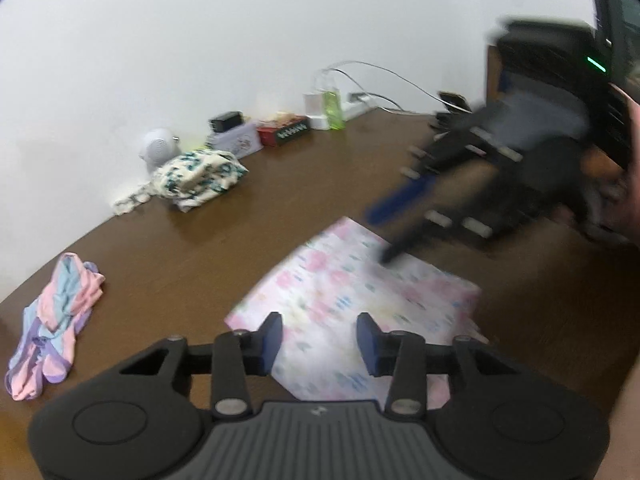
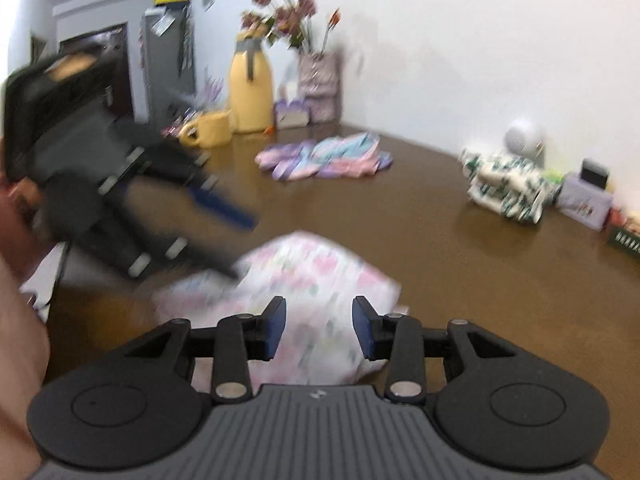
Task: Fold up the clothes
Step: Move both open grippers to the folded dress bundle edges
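The left gripper [image 1: 319, 343] hovers over the near edge of the folded floral cloth [image 1: 352, 300], its blue pads [image 1: 272, 338] apart with nothing pinched between them; the right gripper [image 2: 319, 328] hangs likewise over the same cloth [image 2: 304, 280] from the other side, pads apart and gripping nothing. The cloth lies as a flat folded rectangle on the brown surface [image 1: 240, 216], near the front and between the two grippers. In the left view the right gripper [image 1: 384, 236] shows blurred at the cloth's far corner, a hand [image 1: 628, 184] behind it. Farther left lies a crumpled pastel garment [image 1: 56, 320], pink, blue and purple. Beyond, near the wall, sits a bunched cream garment with green print [image 1: 200, 176], beside a small white round device [image 1: 158, 148]. Along the wall stand a lilac tin [image 1: 236, 142], a red box [image 1: 284, 130], a green bottle [image 1: 332, 106] and a power strip [image 1: 360, 106]. The right view shows a yellow mug [image 2: 210, 130], a yellow jug [image 2: 250, 92] and flowers [image 2: 280, 12] at the far edge
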`<state>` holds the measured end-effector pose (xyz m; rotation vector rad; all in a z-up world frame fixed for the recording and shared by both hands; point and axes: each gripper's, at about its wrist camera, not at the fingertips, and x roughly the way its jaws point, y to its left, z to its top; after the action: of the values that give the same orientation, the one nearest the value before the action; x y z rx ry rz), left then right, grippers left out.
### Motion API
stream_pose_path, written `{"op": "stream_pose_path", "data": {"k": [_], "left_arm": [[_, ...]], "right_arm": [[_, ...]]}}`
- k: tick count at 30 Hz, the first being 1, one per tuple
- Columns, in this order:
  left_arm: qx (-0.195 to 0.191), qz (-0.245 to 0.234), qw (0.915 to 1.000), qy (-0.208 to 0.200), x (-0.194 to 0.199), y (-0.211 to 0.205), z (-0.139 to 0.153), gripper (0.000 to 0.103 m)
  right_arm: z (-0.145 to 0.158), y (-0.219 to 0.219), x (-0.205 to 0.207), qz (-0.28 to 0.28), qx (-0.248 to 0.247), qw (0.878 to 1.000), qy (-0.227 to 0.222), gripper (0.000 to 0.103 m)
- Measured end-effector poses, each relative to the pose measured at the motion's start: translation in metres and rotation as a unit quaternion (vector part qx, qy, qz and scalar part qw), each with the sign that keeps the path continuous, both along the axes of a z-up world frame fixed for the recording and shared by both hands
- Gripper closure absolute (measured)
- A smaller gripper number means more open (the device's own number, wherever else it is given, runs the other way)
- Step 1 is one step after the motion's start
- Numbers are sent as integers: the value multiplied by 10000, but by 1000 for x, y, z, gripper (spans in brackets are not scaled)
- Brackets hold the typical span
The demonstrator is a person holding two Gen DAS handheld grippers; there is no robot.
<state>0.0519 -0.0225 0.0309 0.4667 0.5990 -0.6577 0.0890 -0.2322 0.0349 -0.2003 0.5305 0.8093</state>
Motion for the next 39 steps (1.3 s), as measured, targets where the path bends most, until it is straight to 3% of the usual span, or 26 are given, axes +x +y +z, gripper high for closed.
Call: {"op": "stream_pose_path", "data": {"k": [9,14,17,19,20,22,24,29,36,39], "left_arm": [[118,-32,9995,300,-5,-7,-26,68],[9,4,9995,325,-4,-3,-26,66],[-169,185,9996,132,-8,6,-16,44],[-449,377,9983,-27,-11,17,-5,16],[-617,478,9969,-80,-13,23,-1,10],[-930,656,9934,-139,-15,32,7,2],[-1280,854,9881,-22,-16,41,12,2],[-1834,1269,9743,306,-15,54,12,2],[-2133,1593,9619,630,-19,67,2,2],[-2168,1668,9588,762,-15,69,-2,2]], "right_arm": [[-35,26,35,-281,-445,9965,651,66],[-39,29,30,-435,-461,9962,592,66],[-30,24,25,-573,-237,9962,610,60],[-17,17,16,-677,100,9960,574,35],[-10,14,11,-725,234,9957,521,22],[-1,10,1,-831,409,9947,444,13],[7,6,-9,-942,570,9932,378,0],[8,-6,-22,-1387,1069,9823,667,0],[-15,-23,-40,-2224,1678,9549,1026,0],[-24,-25,-40,-2323,1609,9519,1189,0]]}}
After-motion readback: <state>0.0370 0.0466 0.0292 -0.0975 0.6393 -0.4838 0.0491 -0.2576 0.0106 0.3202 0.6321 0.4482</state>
